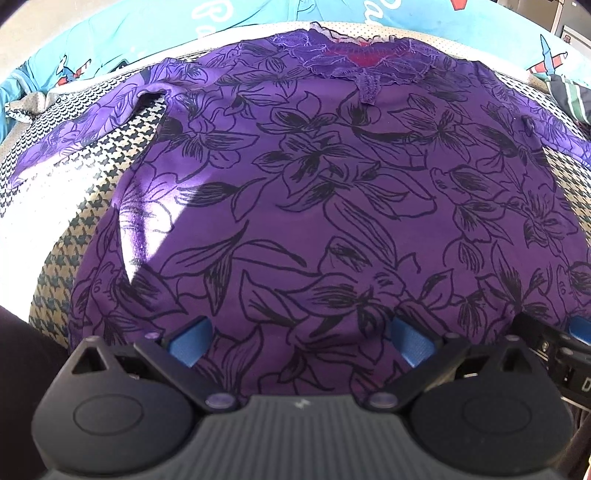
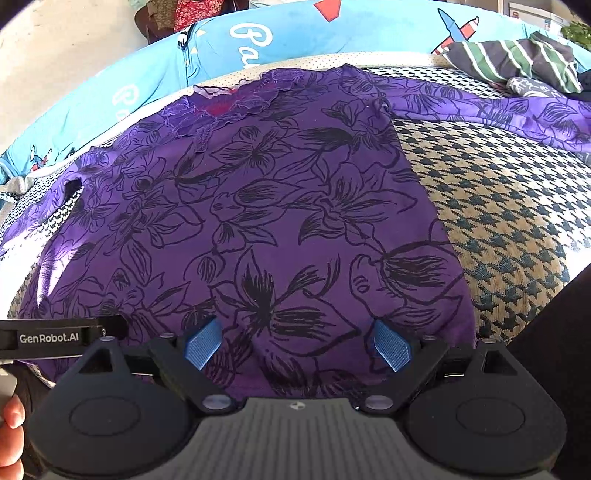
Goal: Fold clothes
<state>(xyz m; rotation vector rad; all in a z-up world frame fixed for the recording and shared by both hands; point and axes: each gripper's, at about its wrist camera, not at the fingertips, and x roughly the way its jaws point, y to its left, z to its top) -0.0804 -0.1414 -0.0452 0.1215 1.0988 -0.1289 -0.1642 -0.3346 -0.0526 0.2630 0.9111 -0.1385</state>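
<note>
A purple top with a black flower print (image 1: 314,177) lies spread flat on the houndstooth surface (image 1: 74,162), lace neckline at the far end and sleeves out to both sides. It also shows in the right wrist view (image 2: 251,221). My left gripper (image 1: 301,339) is open over the near hem, blue pads (image 1: 190,341) wide apart above the cloth. My right gripper (image 2: 297,345) is open over the hem near the top's right edge, blue pads (image 2: 391,347) apart. Neither holds cloth.
A light blue printed cover (image 2: 295,33) runs along the far edge. A striped green, navy and white garment (image 2: 517,59) lies at the far right. Bare houndstooth fabric (image 2: 498,221) lies right of the top. The left gripper's body (image 2: 51,338) shows at the right view's left edge.
</note>
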